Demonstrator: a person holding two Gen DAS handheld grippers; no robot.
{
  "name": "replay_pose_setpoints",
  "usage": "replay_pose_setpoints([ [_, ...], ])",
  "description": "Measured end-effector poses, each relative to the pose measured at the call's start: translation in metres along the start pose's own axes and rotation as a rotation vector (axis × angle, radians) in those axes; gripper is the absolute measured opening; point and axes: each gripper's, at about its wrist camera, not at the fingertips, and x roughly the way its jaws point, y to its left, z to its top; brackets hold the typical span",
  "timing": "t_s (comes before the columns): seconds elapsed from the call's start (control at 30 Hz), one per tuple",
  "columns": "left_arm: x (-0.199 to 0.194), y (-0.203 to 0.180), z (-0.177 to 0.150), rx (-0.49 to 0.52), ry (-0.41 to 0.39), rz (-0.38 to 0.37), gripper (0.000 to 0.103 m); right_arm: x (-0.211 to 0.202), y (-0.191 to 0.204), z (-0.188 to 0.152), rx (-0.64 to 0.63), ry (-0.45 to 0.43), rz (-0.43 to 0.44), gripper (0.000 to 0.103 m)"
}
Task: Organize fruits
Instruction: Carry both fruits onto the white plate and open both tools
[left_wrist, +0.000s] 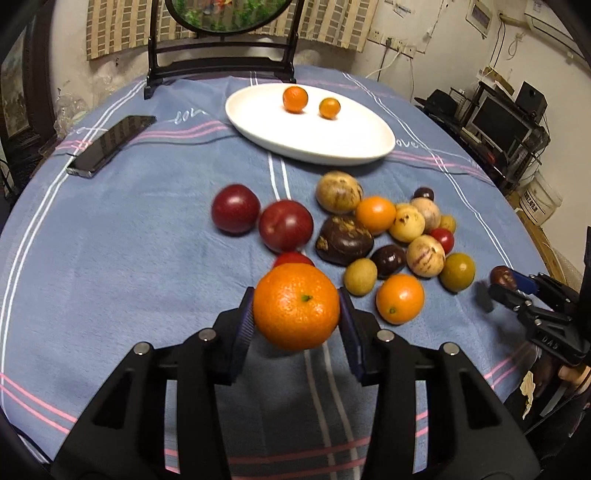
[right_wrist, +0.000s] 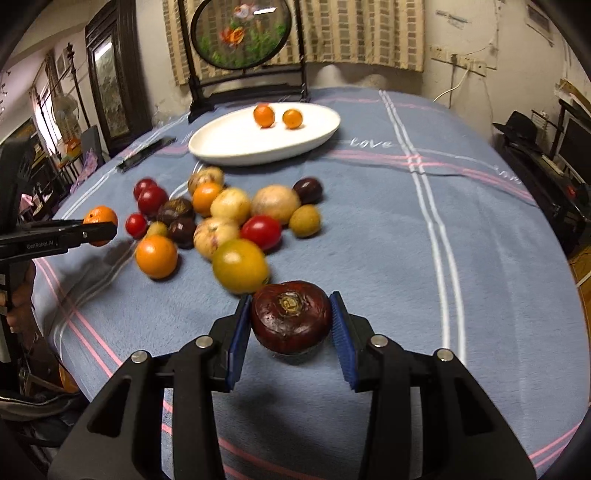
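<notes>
My left gripper (left_wrist: 296, 308) is shut on an orange mandarin (left_wrist: 296, 306), held a little above the blue cloth. My right gripper (right_wrist: 291, 319) is shut on a dark maroon fruit (right_wrist: 291, 317), also lifted. Each gripper shows in the other's view: the right one (left_wrist: 495, 288) at the right edge, the left one (right_wrist: 99, 226) at the left edge. A pile of mixed fruits (left_wrist: 380, 232) lies mid-table: red, yellow, orange, dark purple and green ones. Beyond it stands a white oval plate (left_wrist: 351, 147) holding two small oranges (left_wrist: 295, 98).
A black phone (left_wrist: 110, 145) lies on the cloth at the left. A dark wooden stand with a round painted screen (right_wrist: 242, 35) rises at the table's far edge. Shelves with electronics (left_wrist: 506, 122) stand right of the table. A hand (right_wrist: 18, 314) grips the left tool.
</notes>
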Motion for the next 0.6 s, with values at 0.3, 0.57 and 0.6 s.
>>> replay_pose_setpoints([
  [0.3,-0.009,-0.004,0.035,0.043,-0.06,0.008,0.043,-0.009,0.001,0.033,0.028,-0.081,0.047,0.043],
  [0.57,0.0,-0.015,0.085,0.08,-0.116,-0.014,0.044,0.006,0.026,0.094,-0.039,-0.12,0.085,0.043],
  [0.6,0.003,-0.015,0.091,0.079,-0.119,-0.01,0.044,0.009,0.027,0.099,-0.044,-0.117,0.09,0.043],
])
